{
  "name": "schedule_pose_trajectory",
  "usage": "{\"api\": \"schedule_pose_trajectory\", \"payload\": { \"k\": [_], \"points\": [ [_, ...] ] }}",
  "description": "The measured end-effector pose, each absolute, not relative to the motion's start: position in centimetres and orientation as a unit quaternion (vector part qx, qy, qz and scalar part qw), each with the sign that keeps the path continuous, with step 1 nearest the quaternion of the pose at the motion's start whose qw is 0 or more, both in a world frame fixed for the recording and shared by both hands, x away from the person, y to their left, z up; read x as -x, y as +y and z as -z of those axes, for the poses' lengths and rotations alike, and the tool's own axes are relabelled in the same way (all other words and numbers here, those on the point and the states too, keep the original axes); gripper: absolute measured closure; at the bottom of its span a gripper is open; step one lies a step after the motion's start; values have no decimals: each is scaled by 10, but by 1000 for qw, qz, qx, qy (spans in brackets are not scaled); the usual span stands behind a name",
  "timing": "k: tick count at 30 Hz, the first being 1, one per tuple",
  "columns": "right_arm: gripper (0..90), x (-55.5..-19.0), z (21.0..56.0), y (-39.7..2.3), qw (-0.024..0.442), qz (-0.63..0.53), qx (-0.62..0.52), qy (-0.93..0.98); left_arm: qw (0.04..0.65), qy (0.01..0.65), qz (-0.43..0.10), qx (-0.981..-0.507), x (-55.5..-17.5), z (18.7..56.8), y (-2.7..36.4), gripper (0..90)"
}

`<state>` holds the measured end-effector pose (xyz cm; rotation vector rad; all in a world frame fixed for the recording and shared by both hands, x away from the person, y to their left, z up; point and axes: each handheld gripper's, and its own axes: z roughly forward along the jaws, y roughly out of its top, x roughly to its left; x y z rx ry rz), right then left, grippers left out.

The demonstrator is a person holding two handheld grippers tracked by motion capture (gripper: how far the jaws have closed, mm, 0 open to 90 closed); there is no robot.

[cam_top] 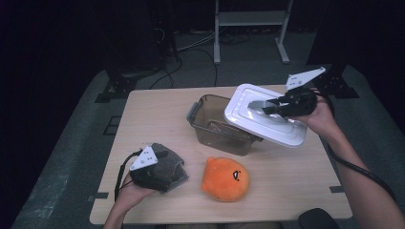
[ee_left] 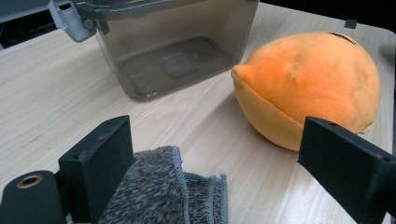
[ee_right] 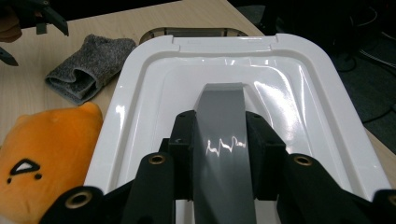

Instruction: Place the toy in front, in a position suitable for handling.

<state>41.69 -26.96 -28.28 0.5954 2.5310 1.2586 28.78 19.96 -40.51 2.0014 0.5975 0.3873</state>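
Right gripper (cam_top: 267,108) clamps the white lid (cam_top: 265,121) by its grey handle (ee_right: 223,140) — left gripper (cam_top: 165,164) jaws wide over the grey cloth (ee_left: 159,191).

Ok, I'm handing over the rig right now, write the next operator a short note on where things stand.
Right tool: shut on the grey handle of the white lid, held tilted above the box's right end.
Left tool: open, resting over the grey cloth at the table's front left.
Smoky plastic box: uncovered, looks empty, mid-table.
Orange plush toy: on the table in front of the box.
Done: lid off.
Left, likely: set the lid down, load the box.
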Motion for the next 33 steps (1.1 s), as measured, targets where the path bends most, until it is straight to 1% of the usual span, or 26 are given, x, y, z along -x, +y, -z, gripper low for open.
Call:
{"api": "schedule_pose_trajectory", "payload": {
  "k": [13, 33],
  "points": [
    [661, -381, 288, -327, 140, -425, -235, 863, 486, 246, -157, -823, -288, 405, 198, 93],
    [661, -346, 316, -373, 133, -422, -270, 856, 487, 247, -157, -823, -288, 405, 198, 92]
  ]
}}
